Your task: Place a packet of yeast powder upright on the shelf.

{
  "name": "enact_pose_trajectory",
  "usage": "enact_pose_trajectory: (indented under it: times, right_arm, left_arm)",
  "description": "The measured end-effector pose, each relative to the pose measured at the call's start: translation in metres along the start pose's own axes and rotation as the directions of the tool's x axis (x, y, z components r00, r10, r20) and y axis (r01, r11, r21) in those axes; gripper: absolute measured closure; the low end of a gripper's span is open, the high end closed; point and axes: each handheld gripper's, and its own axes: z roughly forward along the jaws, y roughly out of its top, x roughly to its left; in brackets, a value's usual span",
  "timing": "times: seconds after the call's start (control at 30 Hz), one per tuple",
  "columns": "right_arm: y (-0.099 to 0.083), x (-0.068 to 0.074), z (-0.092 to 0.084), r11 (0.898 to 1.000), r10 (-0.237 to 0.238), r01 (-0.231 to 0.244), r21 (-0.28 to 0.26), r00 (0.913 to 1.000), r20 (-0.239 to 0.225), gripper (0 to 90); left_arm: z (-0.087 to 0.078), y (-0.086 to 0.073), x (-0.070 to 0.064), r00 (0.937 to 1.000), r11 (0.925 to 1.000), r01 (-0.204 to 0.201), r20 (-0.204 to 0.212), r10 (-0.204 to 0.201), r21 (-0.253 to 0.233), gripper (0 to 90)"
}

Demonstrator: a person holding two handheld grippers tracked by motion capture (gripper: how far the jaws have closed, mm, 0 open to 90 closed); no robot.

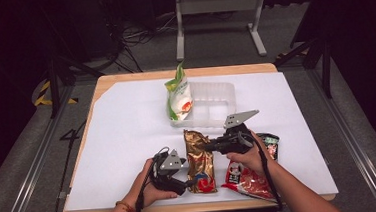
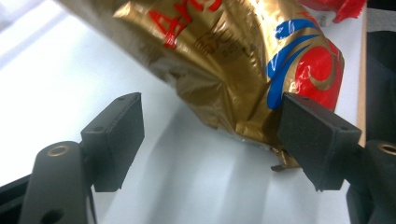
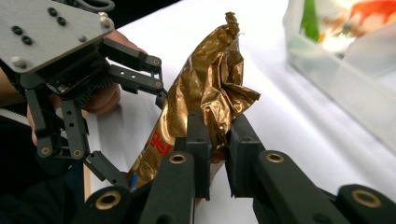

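A crinkled gold snack bag (image 1: 200,165) lies lengthwise on the white table cover near the front edge. My right gripper (image 1: 206,146) comes in from the right and is shut on the bag's twisted upper part, the gold foil (image 3: 205,93) pinched between its pads (image 3: 200,140). My left gripper (image 1: 186,185) sits at the bag's lower end. Its jaws stand wide, with the red and blue printed end (image 2: 243,56) between them. The left pad (image 2: 116,135) is clear of the foil and the right pad is at its edge. The left gripper (image 3: 140,140) also appears beside the bag in the right gripper view.
A clear plastic tray (image 1: 215,99) stands at the centre back with a green and white bag (image 1: 178,94) upright in its left compartment. A red bag (image 1: 246,179) lies under my right hand and a dark bag (image 1: 270,143) beside it. The table's wooden front edge is close.
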Motion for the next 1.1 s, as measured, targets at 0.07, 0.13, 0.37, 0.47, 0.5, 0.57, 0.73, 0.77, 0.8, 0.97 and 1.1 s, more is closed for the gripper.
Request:
enact_pose_trajectory:
  times: [0.07, 0.13, 0.37, 0.47, 0.5, 0.57, 0.73, 0.77, 0.8, 0.97, 1.1]
  right_arm:
    - [0.0, 0.002, -0.002, 1.0, -0.005, 0.005, -0.015, 1.0, 0.002, 82.7]
    - [0.002, 0.008, -0.008, 0.998, -0.036, 0.038, -0.054, 0.9989, 0.03, 83.9]
    - [0.003, 0.015, -0.021, 0.99, -0.066, 0.074, -0.117, 0.9955, 0.068, 85.7]
    - [0.002, 0.018, -0.024, 0.987, -0.07, 0.083, -0.139, 0.9929, 0.096, 86.2]
    - [0.002, 0.018, -0.024, 0.987, -0.07, 0.083, -0.139, 0.9929, 0.096, 86.2]
    - [0.003, 0.019, -0.026, 0.984, -0.076, 0.091, -0.151, 0.9916, 0.105, 86.4]
    - [0.003, 0.02, -0.031, 0.98, -0.079, 0.102, -0.173, 0.9879, 0.133, 86.7]
    - [0.003, 0.019, -0.032, 0.979, -0.08, 0.104, -0.174, 0.9875, 0.135, 86.8]
    - [0.003, 0.019, -0.032, 0.979, -0.08, 0.104, -0.174, 0.9875, 0.135, 86.8]
    - [0.005, 0.022, -0.039, 0.971, -0.099, 0.135, -0.196, 0.9781, 0.183, 86.8]
    - [0.006, 0.021, -0.043, 0.967, -0.099, 0.143, -0.21, 0.9726, 0.21, 86.8]
  left_arm:
    - [-0.001, 0.0, 0.0, 1.0, 1.0, 0.003, -0.001, -0.003, -0.006, 24.3]
    - [-0.003, 0.0, 0.002, 0.9999, 0.9998, 0.011, -0.012, -0.011, -0.015, 22.7]
    - [-0.013, -0.003, 0.008, 0.9983, 0.9985, 0.032, -0.047, -0.034, -0.045, 20.1]
    - [-0.018, -0.005, 0.009, 0.9974, 0.998, 0.03, -0.063, -0.033, -0.057, 19.2]
    - [-0.018, -0.005, 0.009, 0.9974, 0.998, 0.03, -0.063, -0.033, -0.057, 19.0]
    - [-0.023, -0.005, 0.01, 0.9971, 0.9963, 0.033, -0.066, -0.038, -0.079, 18.6]
    - [-0.034, -0.01, 0.013, 0.9943, 0.9922, 0.052, -0.087, -0.062, -0.114, 14.8]
    - [-0.036, -0.01, 0.013, 0.9938, 0.9921, 0.049, -0.093, -0.06, -0.115, 13.9]
    - [-0.036, -0.01, 0.013, 0.9938, 0.9921, 0.049, -0.093, -0.06, -0.115, 12.8]
    - [-0.054, -0.013, 0.016, 0.9865, 0.9899, 0.038, -0.153, -0.059, -0.136, 11.8]
    - [-0.064, -0.016, 0.018, 0.98, 0.9901, 0.042, -0.187, -0.067, -0.134, 11.8]
